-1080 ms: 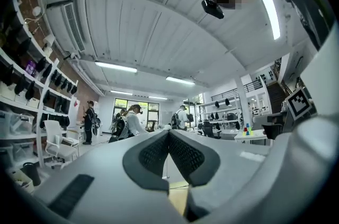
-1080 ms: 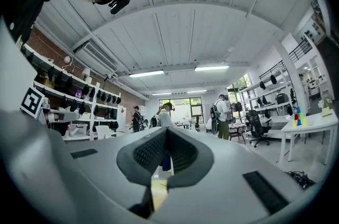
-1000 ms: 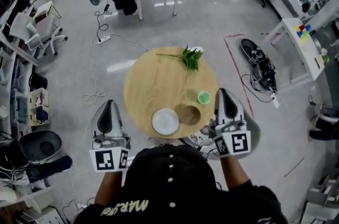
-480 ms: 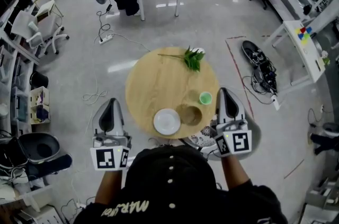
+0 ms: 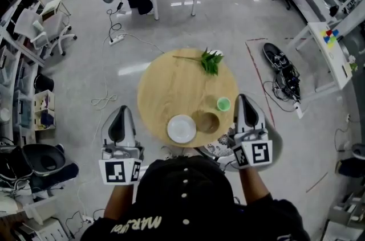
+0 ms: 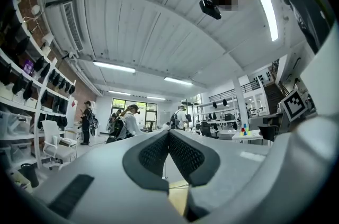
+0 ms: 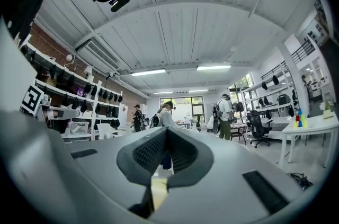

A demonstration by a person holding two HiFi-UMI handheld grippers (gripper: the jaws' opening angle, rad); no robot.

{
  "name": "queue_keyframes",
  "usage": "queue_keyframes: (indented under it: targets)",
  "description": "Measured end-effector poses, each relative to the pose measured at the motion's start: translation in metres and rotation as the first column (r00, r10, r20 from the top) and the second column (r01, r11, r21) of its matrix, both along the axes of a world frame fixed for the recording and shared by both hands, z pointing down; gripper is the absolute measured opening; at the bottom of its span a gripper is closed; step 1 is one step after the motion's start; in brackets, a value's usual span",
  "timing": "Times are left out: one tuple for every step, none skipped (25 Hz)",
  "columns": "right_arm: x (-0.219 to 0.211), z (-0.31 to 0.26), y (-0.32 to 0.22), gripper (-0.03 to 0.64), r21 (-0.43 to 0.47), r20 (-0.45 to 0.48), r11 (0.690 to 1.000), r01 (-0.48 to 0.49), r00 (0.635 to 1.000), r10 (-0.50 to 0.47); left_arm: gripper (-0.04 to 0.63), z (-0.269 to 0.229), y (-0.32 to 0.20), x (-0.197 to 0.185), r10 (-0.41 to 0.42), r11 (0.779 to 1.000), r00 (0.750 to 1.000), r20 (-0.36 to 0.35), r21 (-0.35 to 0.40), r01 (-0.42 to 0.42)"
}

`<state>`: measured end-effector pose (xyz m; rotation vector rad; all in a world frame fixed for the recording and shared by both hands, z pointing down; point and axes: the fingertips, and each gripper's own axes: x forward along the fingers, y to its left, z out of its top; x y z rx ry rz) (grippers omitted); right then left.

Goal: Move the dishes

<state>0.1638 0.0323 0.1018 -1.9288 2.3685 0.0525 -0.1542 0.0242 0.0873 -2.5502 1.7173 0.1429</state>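
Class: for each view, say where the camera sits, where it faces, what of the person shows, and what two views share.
Head view: on the head, steeply down at the round table; head, left gripper, right gripper.
Left gripper view: on it, level across the room; shut jaws, head above.
Right gripper view: likewise.
Shared: both gripper views show wall shelves.

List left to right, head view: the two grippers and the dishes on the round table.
left gripper → white plate → brown bowl → green cup → right gripper. The leafy sprig spans several of these, so it is left out.
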Motion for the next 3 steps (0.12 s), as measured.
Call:
queue_keyframes:
  targets:
    - [0.0004, 0.0004, -0.0001, -0.003, 0.001, 0.0, 1.0, 0.0, 1.0, 0.0, 0.003, -0.0004, 0.0, -0.0003, -0.001, 1.0, 1.0, 0.0, 0.002, 0.001]
    - [0.0007, 0.0009, 0.0, -0.003, 0.001, 0.001, 1.0, -0.001, 1.0, 0.001, 0.003, -0.0007, 0.0, -0.0004, -0.002, 1.0, 1.0, 0.0, 0.003, 0.002]
    - [0.001, 0.0014, 0.0, -0.003, 0.002, 0.001, 1.0, -0.001, 1.0, 0.001, 0.003, -0.001, 0.0, -0.0006, -0.003, 1.0, 1.0, 0.001, 0.005, 0.003]
